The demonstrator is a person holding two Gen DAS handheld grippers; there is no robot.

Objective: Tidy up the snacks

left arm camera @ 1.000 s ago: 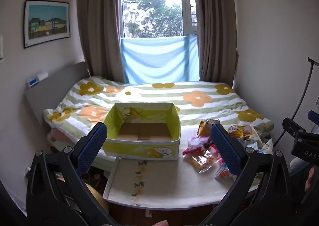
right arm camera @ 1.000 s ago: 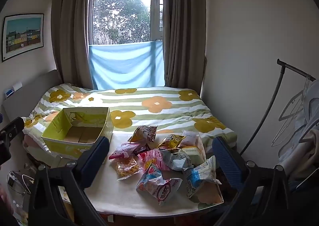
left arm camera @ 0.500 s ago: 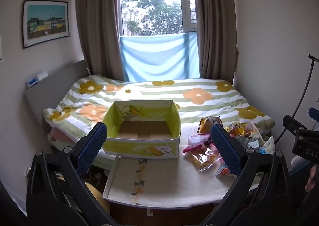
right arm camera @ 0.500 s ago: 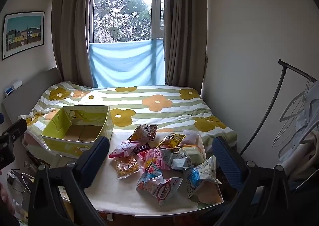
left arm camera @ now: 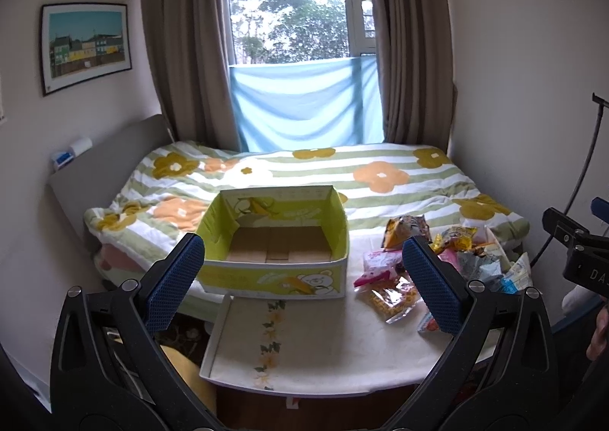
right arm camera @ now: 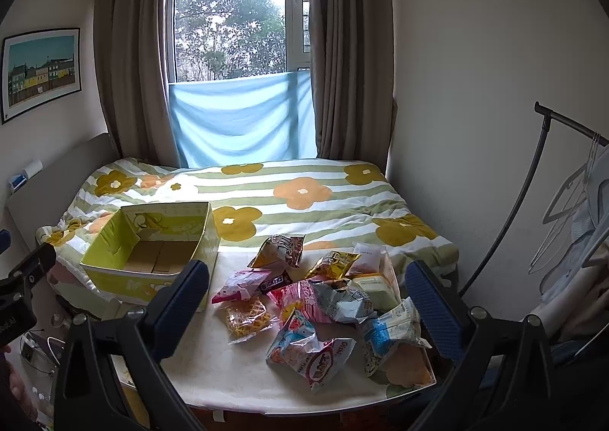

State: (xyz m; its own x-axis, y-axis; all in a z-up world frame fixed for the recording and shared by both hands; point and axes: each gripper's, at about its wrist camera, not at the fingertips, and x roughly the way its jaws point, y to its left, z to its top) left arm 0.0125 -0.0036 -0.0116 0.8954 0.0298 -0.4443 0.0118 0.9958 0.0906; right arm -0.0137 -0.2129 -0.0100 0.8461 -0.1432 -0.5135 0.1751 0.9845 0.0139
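Barely drifting since a second ago, with the yellow box (left arm camera: 274, 240) sitting a touch lower in the left wrist view and the snack packets (right arm camera: 316, 301) keeping their heap on the white table (right arm camera: 228, 370) right of it. Holding left gripper (left arm camera: 300, 278) and right gripper (right arm camera: 304, 301) wide open, gripping nothing. Showing the full pile and clothes rack (right arm camera: 533, 172) only from the right wrist, cropping them from the left.

Yellow-green cardboard box (right arm camera: 152, 259), open top, bare brown floor, upright at the table's far left edge against the bed. Snack packets (right arm camera: 323, 301) heaped loosely right of it; a Snickers bar (right arm camera: 275, 281) lies among them.
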